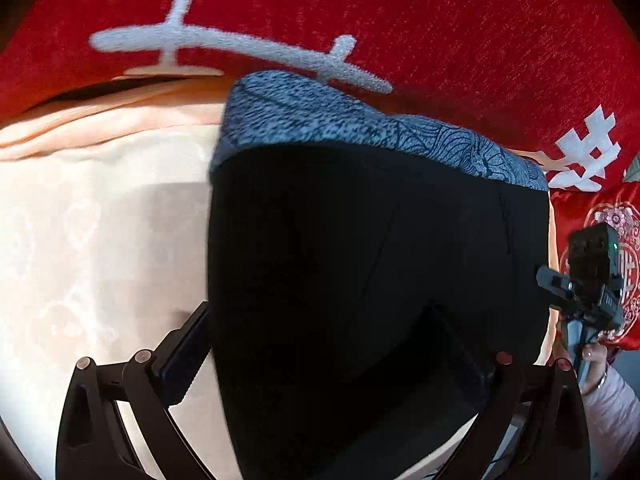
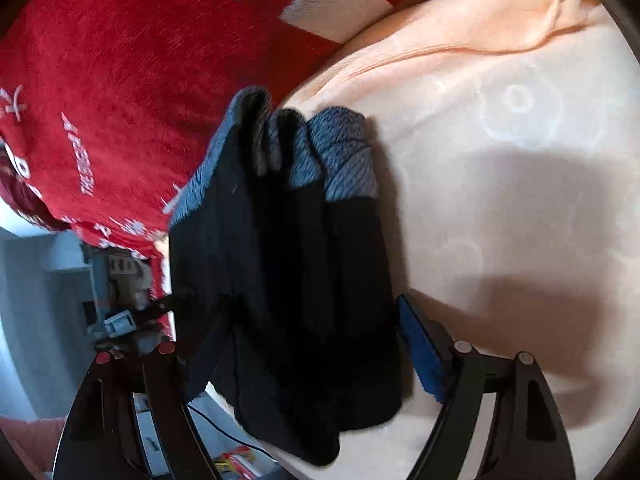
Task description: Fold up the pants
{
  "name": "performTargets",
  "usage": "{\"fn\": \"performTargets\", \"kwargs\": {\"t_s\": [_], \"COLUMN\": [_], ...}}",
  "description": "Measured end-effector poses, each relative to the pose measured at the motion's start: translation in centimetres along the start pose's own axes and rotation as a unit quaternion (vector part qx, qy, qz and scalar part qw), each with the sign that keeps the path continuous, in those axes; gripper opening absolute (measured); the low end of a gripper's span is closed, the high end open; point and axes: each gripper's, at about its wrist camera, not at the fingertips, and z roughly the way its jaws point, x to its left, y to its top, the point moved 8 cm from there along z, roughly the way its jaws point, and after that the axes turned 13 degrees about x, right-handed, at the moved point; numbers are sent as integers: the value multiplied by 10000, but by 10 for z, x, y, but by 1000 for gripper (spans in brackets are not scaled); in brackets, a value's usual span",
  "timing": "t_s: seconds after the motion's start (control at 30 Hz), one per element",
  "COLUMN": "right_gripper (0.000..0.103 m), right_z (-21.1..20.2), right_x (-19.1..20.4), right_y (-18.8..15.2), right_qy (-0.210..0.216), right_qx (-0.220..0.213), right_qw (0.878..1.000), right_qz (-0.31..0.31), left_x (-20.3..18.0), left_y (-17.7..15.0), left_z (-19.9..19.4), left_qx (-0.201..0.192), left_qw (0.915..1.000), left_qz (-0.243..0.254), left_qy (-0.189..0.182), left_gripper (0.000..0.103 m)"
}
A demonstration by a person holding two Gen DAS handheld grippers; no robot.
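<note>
I hold both tools, left (image 1: 328,344) and right (image 2: 304,344), spread around the black pants (image 1: 376,280), already folded into a compact bundle on the peach blanket (image 1: 80,220), with seemingly little left to do.

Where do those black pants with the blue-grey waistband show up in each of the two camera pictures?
Left wrist view: the black pants fill the centre, blue-grey waistband across their top.
Right wrist view: the pants hang bunched in the centre, waistband uppermost.
Shared landmark: the red blanket with white lettering, also at upper left.
</note>
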Motion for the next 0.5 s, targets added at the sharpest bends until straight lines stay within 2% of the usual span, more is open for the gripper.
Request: {"fn": "performTargets", "kwargs": {"t_s": [0.1, 0.3, 0.43, 0.5], "right_gripper": [86, 89, 88, 79], "right_z": [5, 15, 13, 12], "right_x": [3, 16, 17, 19], "right_y": [6, 8, 6, 5], "right_qy": [214, -10, -55, -110], "right_qx": [35, 228, 317, 362], "right_qw": [9997, 9991, 9992, 9991], "right_qz": [-74, -346, -256, -202], "left_x": [-1, -1, -2, -8], "left_y": [6, 9, 7, 8], "left_z": [4, 18, 16, 2], "left_qx": [20, 236, 218, -14], "left_qw": [10000, 9985, 9988, 9991], "left_qz": [54, -255, -271, -208], "left_qy": [-69, -431, -355, -376], "left_gripper": [103, 103, 103, 91]}}
